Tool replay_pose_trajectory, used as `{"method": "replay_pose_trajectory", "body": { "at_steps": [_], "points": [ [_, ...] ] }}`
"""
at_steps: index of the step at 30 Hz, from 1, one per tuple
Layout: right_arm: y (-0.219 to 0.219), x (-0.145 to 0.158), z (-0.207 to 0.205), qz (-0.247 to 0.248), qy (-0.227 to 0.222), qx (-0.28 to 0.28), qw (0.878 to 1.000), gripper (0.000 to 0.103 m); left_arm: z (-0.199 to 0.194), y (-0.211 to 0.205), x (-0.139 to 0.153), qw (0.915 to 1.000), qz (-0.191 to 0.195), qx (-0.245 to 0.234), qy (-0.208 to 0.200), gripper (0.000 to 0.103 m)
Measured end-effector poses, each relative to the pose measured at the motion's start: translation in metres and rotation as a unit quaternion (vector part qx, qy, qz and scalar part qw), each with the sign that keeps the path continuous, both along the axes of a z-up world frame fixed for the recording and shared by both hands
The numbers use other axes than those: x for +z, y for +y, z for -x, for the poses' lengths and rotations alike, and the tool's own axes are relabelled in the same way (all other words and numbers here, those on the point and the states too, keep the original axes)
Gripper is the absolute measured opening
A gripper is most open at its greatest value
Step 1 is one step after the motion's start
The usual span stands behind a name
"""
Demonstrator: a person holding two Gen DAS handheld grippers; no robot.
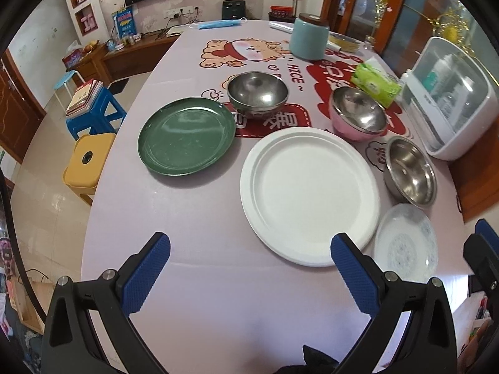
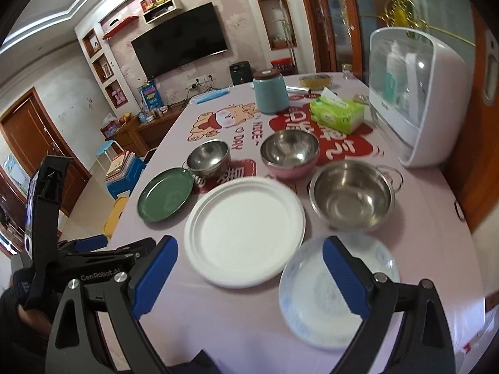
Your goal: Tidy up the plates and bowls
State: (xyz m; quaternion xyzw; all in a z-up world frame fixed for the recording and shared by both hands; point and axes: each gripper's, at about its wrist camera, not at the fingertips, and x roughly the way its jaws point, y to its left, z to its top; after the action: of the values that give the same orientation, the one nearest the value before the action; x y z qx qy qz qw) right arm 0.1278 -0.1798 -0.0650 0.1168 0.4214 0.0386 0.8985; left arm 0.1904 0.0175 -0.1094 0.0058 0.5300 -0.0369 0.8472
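A large white plate lies mid-table. A green plate lies to its left. A small patterned white plate lies at the near right. A steel bowl, a pink-sided steel bowl and a steel bowl stand behind the plates. My left gripper is open and empty above the near table. My right gripper is open and empty, its right finger over the patterned plate.
A teal canister, a green tissue pack and a white dish cabinet stand at the table's far right. Blue and yellow stools stand left of the table. The left gripper shows at the right wrist view's left edge.
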Motion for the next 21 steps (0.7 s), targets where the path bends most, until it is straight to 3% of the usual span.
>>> {"method": "replay_pose_trajectory", "body": {
  "at_steps": [10,13,15,21],
  "points": [
    [-0.014,-0.048,-0.055,-0.023,0.035,0.019,0.999,0.081,-0.037,0.003,-0.045,0.9993,-0.002,0.029,0.022,0.1],
    [-0.015,-0.062,-0.071,-0.022,0.057,0.022,0.998,0.076,-0.041,0.006,-0.061,0.9983,0.008,0.039,0.043,0.095],
    [-0.017,-0.073,-0.08,-0.025,0.077,0.025,0.996,0.073,-0.045,0.008,-0.073,0.9974,0.015,0.043,0.056,0.085],
    [-0.021,-0.099,-0.1,-0.018,0.123,0.027,0.992,0.069,-0.058,0.015,-0.101,0.9943,0.036,0.052,0.086,0.069]
  ]
}}
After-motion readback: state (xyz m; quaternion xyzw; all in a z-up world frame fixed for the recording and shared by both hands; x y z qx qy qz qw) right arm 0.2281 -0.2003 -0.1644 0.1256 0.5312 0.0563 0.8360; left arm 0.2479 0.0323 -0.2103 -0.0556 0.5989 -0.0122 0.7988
